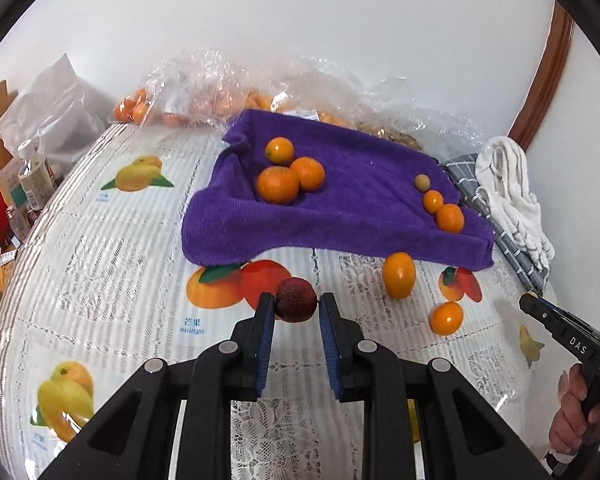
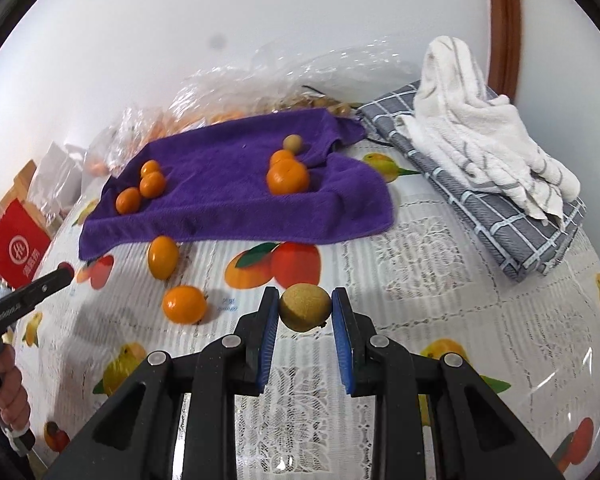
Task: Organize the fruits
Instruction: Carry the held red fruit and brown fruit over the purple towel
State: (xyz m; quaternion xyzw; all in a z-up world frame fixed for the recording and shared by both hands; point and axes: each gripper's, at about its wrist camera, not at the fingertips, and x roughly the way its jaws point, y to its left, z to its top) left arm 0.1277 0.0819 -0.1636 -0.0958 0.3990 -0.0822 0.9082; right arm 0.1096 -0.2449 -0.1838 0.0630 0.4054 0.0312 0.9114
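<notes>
My left gripper (image 1: 297, 305) is shut on a dark red bayberry (image 1: 296, 299), held over the tablecloth in front of the purple towel (image 1: 340, 220). My right gripper (image 2: 305, 308) is shut on a tan longan (image 2: 305, 308). On the towel lie three oranges (image 1: 278, 184) at the left and a small longan (image 1: 422, 182) with two small oranges (image 1: 449, 217) at the right. Two more oranges (image 1: 398, 275) (image 1: 446, 318) lie on the tablecloth before the towel; they also show in the right wrist view (image 2: 163, 257) (image 2: 185, 304).
Clear plastic bags of oranges (image 1: 204, 92) lie behind the towel against the wall. A grey checked cloth (image 2: 500, 216) with a white towel (image 2: 472, 128) on it sits at the right. Bottles (image 1: 34, 178) and a red box (image 2: 14, 248) stand at the left table edge.
</notes>
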